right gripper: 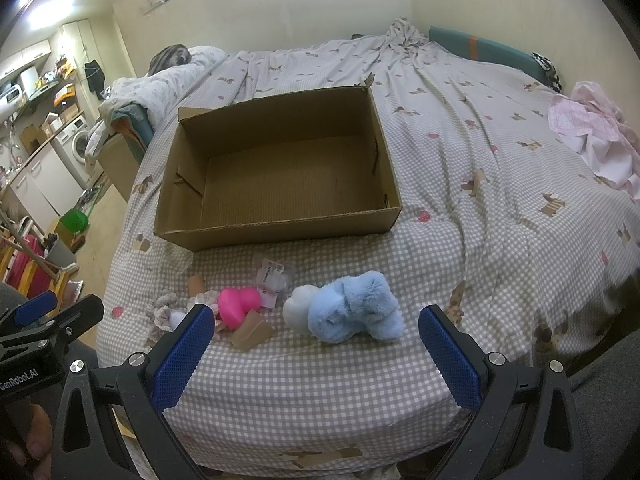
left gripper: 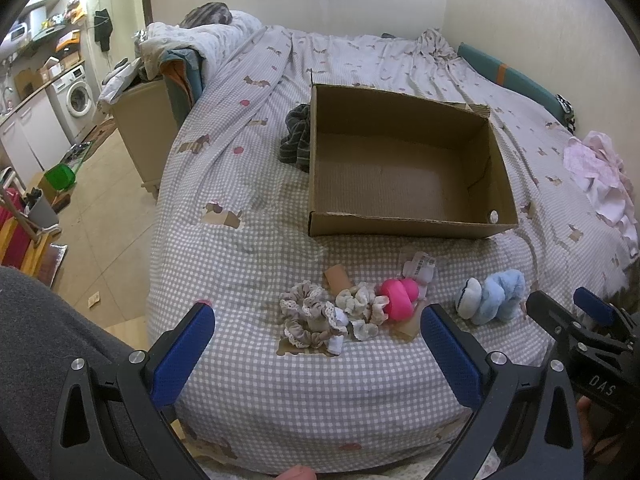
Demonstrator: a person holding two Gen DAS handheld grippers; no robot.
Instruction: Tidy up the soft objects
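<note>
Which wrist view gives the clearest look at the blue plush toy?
The right wrist view: the blue plush toy lies whole and central between the open right gripper fingers. In the left wrist view it sits small near the right edge, foreshortened, beyond the open left gripper.

A washing machine point(left gripper: 78, 98) stands under the counter on the far left, with cluttered shelves point(left gripper: 48, 32) above it. A green container point(left gripper: 60, 178) sits on the tiled floor point(left gripper: 108, 216) beside the bed. At the bed's head lies a rumpled duvet point(left gripper: 200, 44), with something striped on top, perhaps a blanket point(left gripper: 208, 14). A teal cushion point(left gripper: 516, 76) runs along the wall side. A dark garment point(left gripper: 103, 28) hangs on the far wall.
</note>
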